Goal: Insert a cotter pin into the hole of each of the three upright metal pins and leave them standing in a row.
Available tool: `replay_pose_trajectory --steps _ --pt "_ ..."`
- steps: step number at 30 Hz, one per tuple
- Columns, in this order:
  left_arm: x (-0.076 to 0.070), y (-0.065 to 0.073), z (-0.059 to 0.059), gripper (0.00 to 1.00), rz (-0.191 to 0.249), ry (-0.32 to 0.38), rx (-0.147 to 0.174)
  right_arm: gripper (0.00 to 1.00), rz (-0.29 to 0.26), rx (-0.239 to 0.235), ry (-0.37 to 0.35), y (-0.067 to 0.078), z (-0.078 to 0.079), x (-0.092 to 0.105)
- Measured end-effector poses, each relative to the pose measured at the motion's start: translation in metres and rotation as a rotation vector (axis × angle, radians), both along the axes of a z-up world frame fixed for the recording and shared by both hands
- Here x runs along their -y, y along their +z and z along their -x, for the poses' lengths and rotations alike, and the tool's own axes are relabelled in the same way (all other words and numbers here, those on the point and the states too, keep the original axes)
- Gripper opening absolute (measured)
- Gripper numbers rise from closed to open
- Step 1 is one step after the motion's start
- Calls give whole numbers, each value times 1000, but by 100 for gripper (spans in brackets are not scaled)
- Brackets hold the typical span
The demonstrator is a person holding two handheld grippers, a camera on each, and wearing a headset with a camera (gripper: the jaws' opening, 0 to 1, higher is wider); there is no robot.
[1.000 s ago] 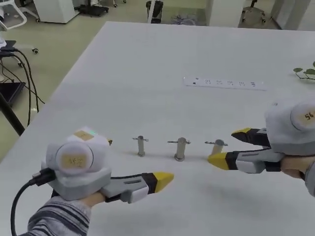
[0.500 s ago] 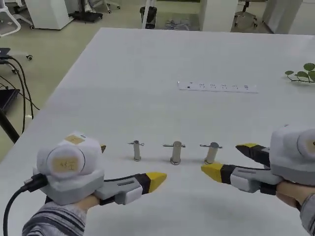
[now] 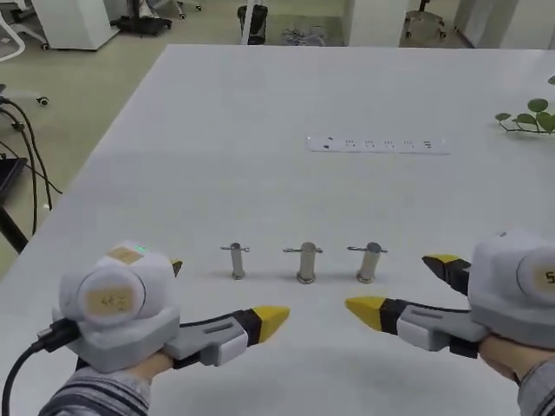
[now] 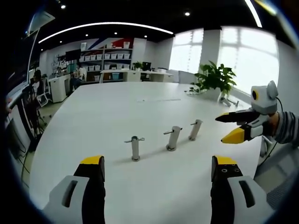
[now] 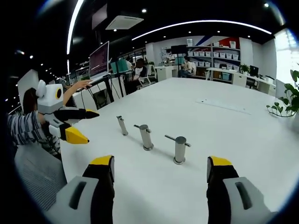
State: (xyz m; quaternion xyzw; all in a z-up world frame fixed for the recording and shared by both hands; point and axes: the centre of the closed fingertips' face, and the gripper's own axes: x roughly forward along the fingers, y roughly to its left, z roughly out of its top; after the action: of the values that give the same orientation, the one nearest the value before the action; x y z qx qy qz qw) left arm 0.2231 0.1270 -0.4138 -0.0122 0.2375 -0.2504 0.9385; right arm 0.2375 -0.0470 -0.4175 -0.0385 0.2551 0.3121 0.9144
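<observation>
Three of three look pinned. Pin A (image 3: 237, 265), pin B (image 3: 306, 267) and pin C (image 3: 368, 267) stand upright on the counter (image 3: 260, 130). They form one row running across in front of both claws, at roughly even gaps and not touching each other.

Cotter A (image 3: 234, 249), cotter B (image 3: 303, 250) and cotter C (image 3: 366, 250) each show as a thin bar sticking out both sides near the top of its pin. So every hole reads as filled. How deep each cotter sits is too small to tell.

Left claw (image 3: 223, 292): jaws spread wide, nothing between them, low over the counter. Pin A stands just ahead of its tips, no contact. In the left gripper view the row lies ahead between the jaws, pin A closest and pin C furthest.

Right claw (image 3: 401, 284): jaws also wide, holding nothing. Pin C stands just beyond its nearer tip, close but clear. In the right gripper view pin C is closest ahead and pin A furthest.

Judgement: insertion is complete and the row looks straight enough to count as standing in line. Nothing appears left on the parts themselves. The only remaining step is backing both claws away without clipping a cotter end. Pin C is the one to watch, since it is the nearest to a jaw.
</observation>
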Motion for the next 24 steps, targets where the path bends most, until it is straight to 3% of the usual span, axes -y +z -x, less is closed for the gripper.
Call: replay_pose_trajectory --steps 5,8,10,12,15,24 --pt "1 -1 0 94 0 -2 0 84 -17 -4 3 0 3 -3" --pt "3 2 1 95 25 -6 17 85 -29 10 15 2 6 -8" --pt "4 1 1 96 37 -5 12 87 -14 12 24 0 8 -10" --pt "4 0 3 96 25 -11 10 88 6 25 26 -1 8 -10" --pt "1 -2 4 97 3 -14 8 88 -17 19 14 0 8 -12" --pt "-4 -3 6 97 -4 2 9 88 -36 15 22 0 14 -17"
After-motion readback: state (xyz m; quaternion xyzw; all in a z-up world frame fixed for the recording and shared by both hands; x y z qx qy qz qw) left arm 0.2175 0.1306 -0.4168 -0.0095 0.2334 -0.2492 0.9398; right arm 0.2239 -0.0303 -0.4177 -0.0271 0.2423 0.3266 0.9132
